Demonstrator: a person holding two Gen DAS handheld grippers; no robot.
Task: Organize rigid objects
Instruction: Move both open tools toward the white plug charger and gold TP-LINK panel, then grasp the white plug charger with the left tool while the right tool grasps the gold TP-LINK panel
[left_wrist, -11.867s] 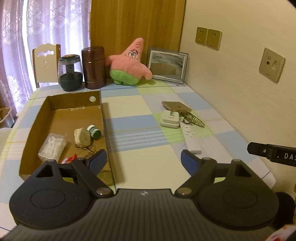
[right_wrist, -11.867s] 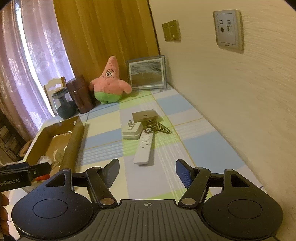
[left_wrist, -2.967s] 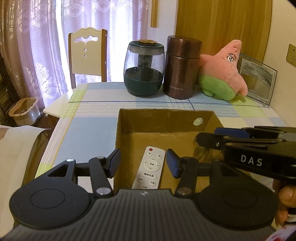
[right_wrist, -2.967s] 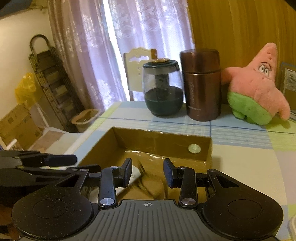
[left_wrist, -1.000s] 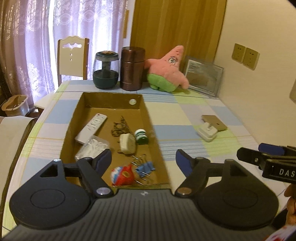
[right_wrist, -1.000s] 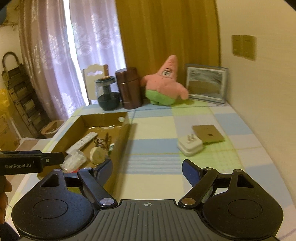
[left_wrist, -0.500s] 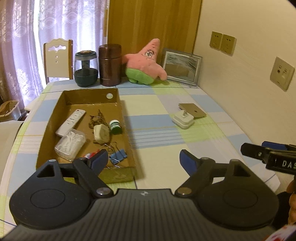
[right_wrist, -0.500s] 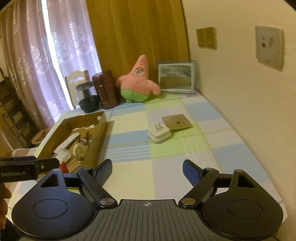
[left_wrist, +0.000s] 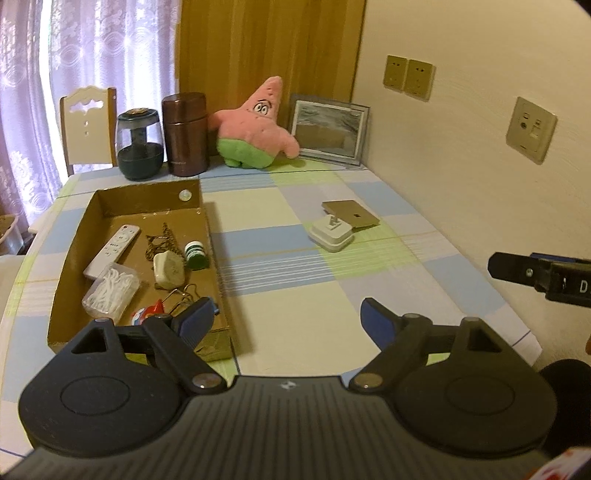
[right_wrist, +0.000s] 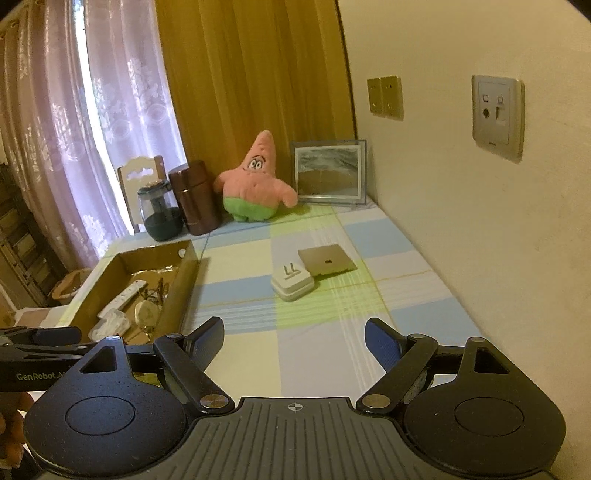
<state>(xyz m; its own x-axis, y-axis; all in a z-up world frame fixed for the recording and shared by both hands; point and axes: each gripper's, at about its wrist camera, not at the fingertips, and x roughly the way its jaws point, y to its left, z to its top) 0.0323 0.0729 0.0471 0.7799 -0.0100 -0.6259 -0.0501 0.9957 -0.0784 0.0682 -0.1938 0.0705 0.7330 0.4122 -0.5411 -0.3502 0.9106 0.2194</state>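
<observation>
A white plug adapter (left_wrist: 331, 234) (right_wrist: 292, 283) lies on the checked tablecloth, touching a tan square plate (left_wrist: 351, 213) (right_wrist: 327, 259) behind it. To the left, the open cardboard box (left_wrist: 147, 199) (right_wrist: 186, 273) holds a white remote (left_wrist: 112, 249), a green-capped bottle (left_wrist: 195, 253), a clear swab case (left_wrist: 110, 291), a round white item (left_wrist: 169, 269) and binder clips (left_wrist: 184, 295). My left gripper (left_wrist: 287, 308) is open and holds nothing, near the box's front right corner. My right gripper (right_wrist: 294, 325) is open and holds nothing, short of the adapter.
At the table's far end stand a pink star plush (left_wrist: 255, 133), a brown flask (left_wrist: 186, 134), a glass jar (left_wrist: 139, 144) and a picture frame (left_wrist: 328, 129). A chair (left_wrist: 88, 129) is behind them. The wall with sockets (left_wrist: 532, 129) runs along the right edge.
Both views have swung right, away from the box, which now sits further left. The adapter and tan plate have come nearer the centre. The left jaws stand slightly wider.
</observation>
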